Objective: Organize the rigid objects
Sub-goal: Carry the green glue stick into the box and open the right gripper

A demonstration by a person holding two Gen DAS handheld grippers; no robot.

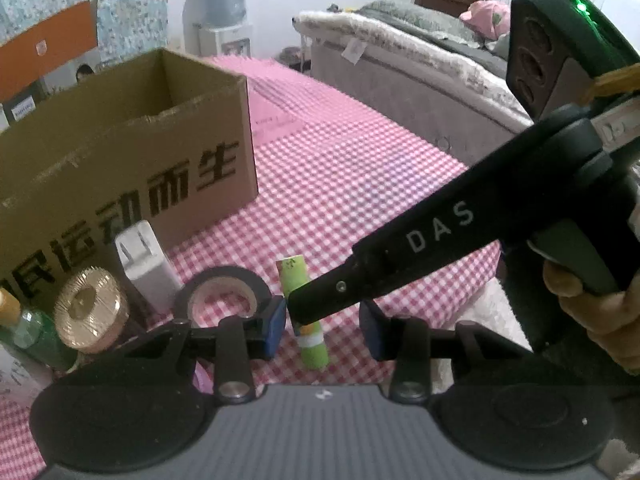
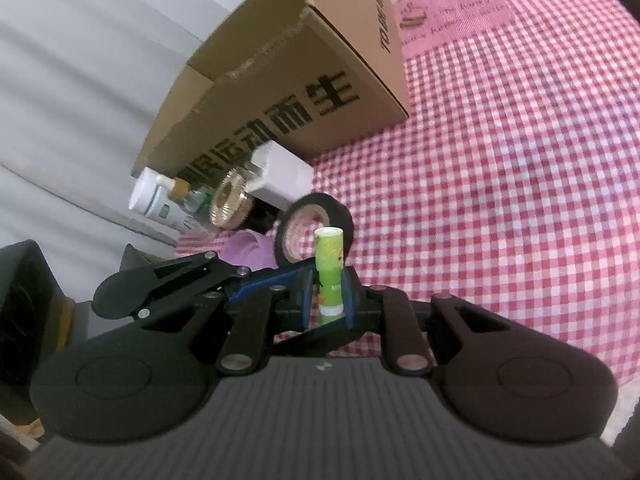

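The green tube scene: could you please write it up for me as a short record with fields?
surface: pink checked cloth
held item: green tube, clamped in the right tongs
left tongs: open, pads either side of the tube without pressing it
container: open cardboard box, printed with dark characters
beside the box: white adapter, gold ribbed disc, black tape roll, green bottle
person: a hand grips the right handle
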